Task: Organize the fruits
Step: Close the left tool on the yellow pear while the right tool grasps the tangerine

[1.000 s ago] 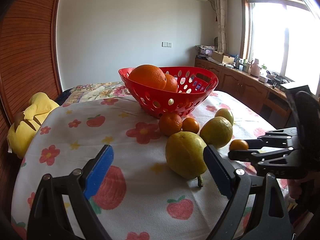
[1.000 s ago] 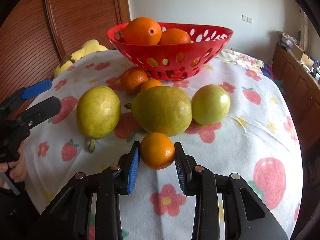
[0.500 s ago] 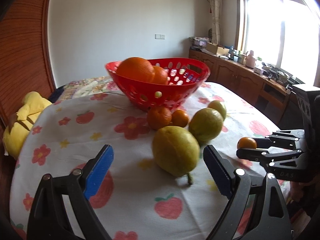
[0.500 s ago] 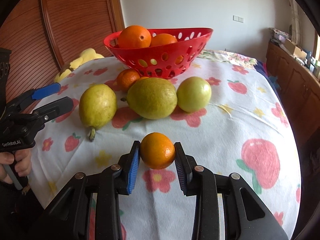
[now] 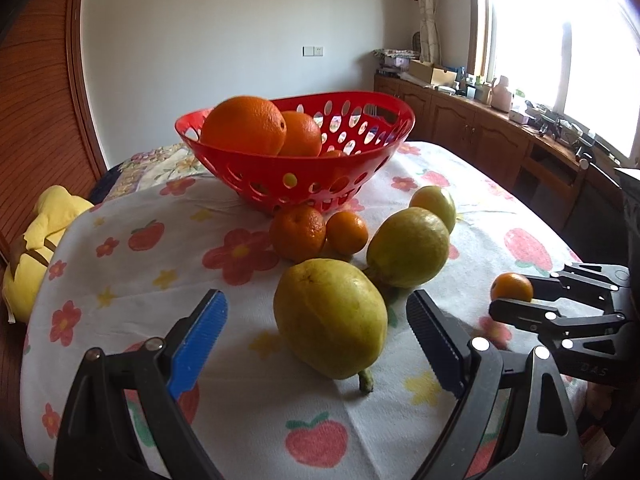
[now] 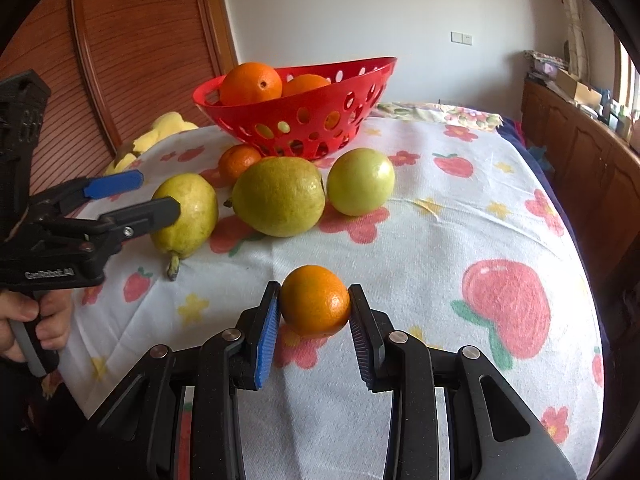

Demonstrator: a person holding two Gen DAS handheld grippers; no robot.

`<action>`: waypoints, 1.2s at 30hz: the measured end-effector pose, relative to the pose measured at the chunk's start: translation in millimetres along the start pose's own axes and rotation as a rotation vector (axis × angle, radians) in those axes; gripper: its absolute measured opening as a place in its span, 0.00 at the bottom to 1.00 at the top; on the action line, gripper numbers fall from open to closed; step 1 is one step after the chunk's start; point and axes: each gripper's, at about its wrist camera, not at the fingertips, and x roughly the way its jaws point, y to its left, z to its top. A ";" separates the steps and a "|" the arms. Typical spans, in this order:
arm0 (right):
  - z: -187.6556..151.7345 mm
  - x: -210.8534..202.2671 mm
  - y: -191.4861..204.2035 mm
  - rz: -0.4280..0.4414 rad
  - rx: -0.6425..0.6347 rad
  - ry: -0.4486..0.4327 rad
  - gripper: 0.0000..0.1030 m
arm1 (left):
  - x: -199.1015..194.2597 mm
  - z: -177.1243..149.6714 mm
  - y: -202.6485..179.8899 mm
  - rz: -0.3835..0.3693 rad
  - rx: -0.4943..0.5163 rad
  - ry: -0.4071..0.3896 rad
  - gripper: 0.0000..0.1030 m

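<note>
My right gripper (image 6: 314, 308) is shut on a small orange (image 6: 315, 301) and holds it above the cloth; it also shows in the left wrist view (image 5: 512, 288). My left gripper (image 5: 316, 320) is open, its jaws on either side of a yellow-green pear (image 5: 331, 317) that lies on the table. A lemon (image 5: 407, 246), a round green fruit (image 5: 434, 203) and two small oranges (image 5: 298, 233) lie in front of the red basket (image 5: 300, 178), which holds two big oranges (image 5: 244, 126).
The table has a white cloth with flower and strawberry prints (image 6: 460, 280). A yellow plush toy (image 5: 40, 236) sits at the table's left edge. Wooden cabinets (image 5: 500, 140) stand under the window at right.
My right gripper has pulled back from the fruit group with the small orange in it. My left gripper has moved in so the pear sits between its open jaws.
</note>
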 end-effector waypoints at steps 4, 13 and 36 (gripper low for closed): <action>1.0 0.4 -2.0 0.003 0.011 -0.005 0.32 | 7.5 -1.0 3.7 -0.006 -0.014 0.021 0.89; 0.9 0.5 -2.9 0.005 0.023 -0.011 0.32 | 15.5 -2.0 3.1 -0.020 -0.016 0.047 0.88; 0.0 -1.0 -5.1 0.007 0.029 -0.013 0.32 | 19.0 -2.9 1.3 -0.072 -0.018 0.073 0.64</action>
